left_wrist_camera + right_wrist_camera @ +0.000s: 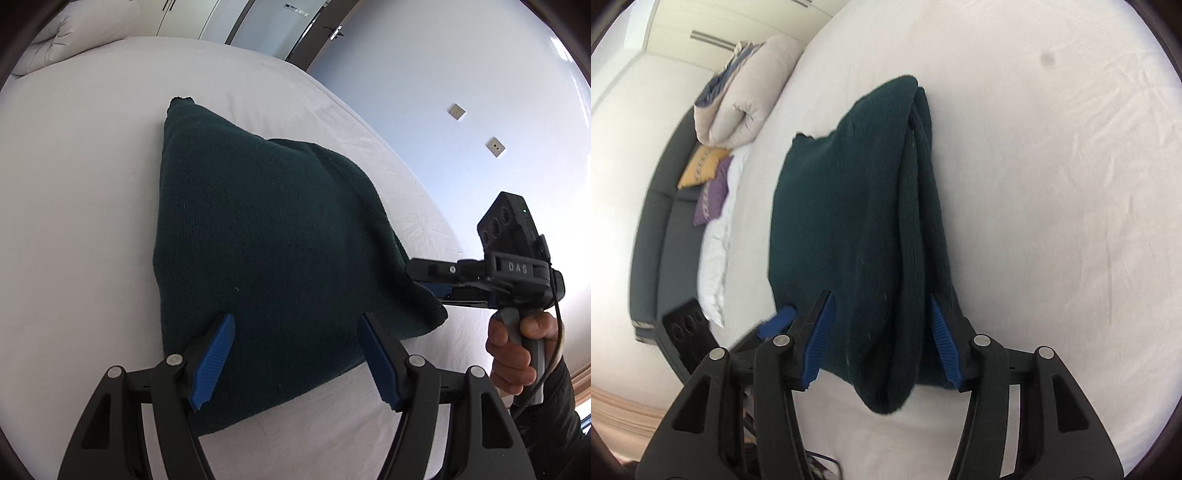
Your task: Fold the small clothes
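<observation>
Left tool [295,358] stands open over the near edge of the dark green knit garment [258,258], gripping nothing. Right tool [882,339] is parted around its layered side, pads apparently clear. Garment lies folded on the bed [74,221]; only squaring appears to remain.

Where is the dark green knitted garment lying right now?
The dark green knitted garment lies folded on the white bed sheet, centre of both wrist views, between the left gripper and the right gripper.
</observation>
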`<state>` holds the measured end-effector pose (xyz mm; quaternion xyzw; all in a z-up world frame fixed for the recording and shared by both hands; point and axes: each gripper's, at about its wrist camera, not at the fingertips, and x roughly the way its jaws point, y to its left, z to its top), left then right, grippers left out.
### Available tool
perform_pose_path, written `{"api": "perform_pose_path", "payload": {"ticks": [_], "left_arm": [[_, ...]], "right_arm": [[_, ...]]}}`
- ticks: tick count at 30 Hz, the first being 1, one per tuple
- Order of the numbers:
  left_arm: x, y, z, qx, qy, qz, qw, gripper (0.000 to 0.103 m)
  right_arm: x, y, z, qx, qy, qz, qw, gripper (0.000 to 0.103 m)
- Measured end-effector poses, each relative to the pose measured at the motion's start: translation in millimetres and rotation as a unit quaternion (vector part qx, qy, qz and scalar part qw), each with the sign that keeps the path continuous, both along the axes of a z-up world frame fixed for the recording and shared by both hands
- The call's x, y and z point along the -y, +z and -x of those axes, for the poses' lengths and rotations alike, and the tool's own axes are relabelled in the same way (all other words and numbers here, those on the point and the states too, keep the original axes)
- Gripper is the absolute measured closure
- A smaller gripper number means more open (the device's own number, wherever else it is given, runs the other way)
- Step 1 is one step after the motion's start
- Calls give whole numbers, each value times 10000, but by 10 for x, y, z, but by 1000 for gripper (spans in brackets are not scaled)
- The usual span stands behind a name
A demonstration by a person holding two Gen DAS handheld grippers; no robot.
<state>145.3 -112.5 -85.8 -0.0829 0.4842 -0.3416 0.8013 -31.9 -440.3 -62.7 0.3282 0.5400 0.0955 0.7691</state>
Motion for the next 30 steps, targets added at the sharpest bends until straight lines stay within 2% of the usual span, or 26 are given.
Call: {"api": "perform_pose_path", "payload": {"ticks": [1,4,7,9,10,13,18,22,23,25,26,30], "left_arm": [[21,-9,16,35,-37,-107,9999,34],[64,-56,53,92,-177,-375,9991,34],[100,-94,72,143,-268,-549,9980,34],[110,-84,104,207,-294,-639,9973,34],[112,-80,123,234,-311,-673,9970,34],[109,-96,153,261,-309,-697,9967,34],[88,-95,175,237,-296,-628,9973,34],[119,-92,230,340,-375,-769,9958,34],[124,-91,240,356,-390,-794,9954,34],[126,-98,252,377,-417,-823,9950,34],[125,-100,258,382,-421,-822,9950,34],[157,-127,314,506,-461,-951,9931,34]], "right_arm": [[-55,30,56,16,67,281,9996,56],[-158,132,98,117,91,821,9965,58],[-100,96,93,-118,-49,1766,9842,58],[24,95,153,-163,-284,1347,9903,58],[29,159,193,-82,-355,1374,9899,58],[-41,355,292,155,-350,1868,9817,58],[-210,658,319,773,-91,1373,9875,58],[-309,498,119,486,-47,1518,9872,58],[-330,405,61,376,-61,1429,9890,62],[-383,248,-16,233,42,1443,9893,84],[-360,184,-26,203,-4,1442,9893,87],[-33,-56,33,144,-604,242,9978,92]]}}
